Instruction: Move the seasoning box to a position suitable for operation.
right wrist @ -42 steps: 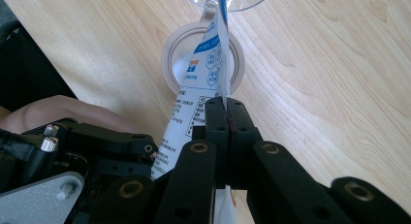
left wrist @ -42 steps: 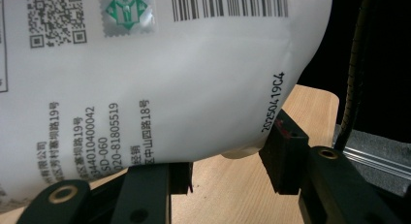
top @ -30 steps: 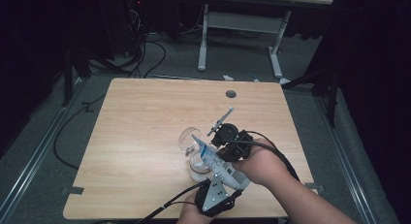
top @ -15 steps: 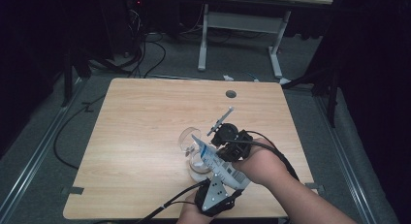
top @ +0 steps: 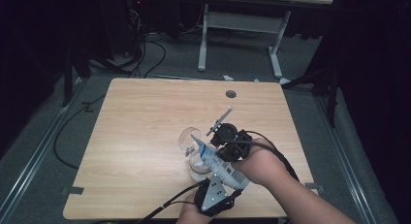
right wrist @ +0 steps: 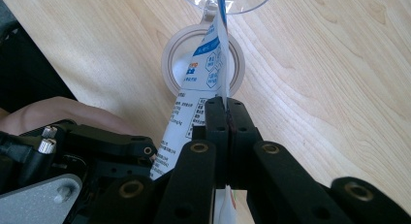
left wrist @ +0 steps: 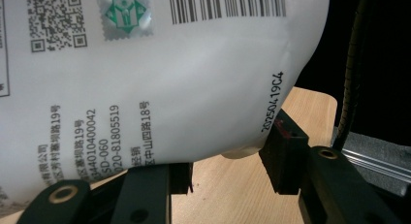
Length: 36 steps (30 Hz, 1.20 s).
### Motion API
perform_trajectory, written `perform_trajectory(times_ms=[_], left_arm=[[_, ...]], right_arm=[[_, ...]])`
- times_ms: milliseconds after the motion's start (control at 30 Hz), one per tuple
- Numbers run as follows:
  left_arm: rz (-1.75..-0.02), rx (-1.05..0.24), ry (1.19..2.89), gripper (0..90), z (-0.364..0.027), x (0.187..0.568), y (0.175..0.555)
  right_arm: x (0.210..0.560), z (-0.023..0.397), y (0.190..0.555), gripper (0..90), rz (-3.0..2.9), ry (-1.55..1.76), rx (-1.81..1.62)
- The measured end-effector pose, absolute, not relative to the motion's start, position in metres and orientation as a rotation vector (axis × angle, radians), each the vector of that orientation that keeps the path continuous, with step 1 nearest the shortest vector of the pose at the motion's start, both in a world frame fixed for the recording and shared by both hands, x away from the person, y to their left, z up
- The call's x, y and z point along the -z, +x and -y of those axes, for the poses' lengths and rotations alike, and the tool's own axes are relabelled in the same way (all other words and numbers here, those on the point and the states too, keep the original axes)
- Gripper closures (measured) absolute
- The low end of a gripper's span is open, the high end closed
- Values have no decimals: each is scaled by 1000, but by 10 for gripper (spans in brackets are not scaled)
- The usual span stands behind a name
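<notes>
White pouch [right wrist: 206, 69] between right tool [right wrist: 226, 112] pads

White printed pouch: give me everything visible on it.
The white plastic pouch with blue panels, barcode and QR code is tilted, its top corner dipping into the clear stemmed glass. The right gripper is shut on its flat edge. The left gripper's fingers flank its bulging lower end; contact is unclear.

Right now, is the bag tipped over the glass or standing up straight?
Tipped. The white pouch slants with its top corner over the clear glass, pinched in the right gripper.
</notes>
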<state>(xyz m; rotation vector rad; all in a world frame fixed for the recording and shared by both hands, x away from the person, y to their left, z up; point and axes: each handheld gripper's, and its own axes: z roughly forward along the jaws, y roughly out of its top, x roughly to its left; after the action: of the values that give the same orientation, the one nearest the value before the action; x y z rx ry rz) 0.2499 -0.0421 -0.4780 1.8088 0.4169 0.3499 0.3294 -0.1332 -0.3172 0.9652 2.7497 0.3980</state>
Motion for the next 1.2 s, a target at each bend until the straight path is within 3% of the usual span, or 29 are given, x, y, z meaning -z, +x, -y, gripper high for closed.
perform_trajectory(times_ms=[1200], left_arm=[[-427,-365,1795,599,38,475,252]], right_arm=[[315,127,332,900,-2744,947,-405]])
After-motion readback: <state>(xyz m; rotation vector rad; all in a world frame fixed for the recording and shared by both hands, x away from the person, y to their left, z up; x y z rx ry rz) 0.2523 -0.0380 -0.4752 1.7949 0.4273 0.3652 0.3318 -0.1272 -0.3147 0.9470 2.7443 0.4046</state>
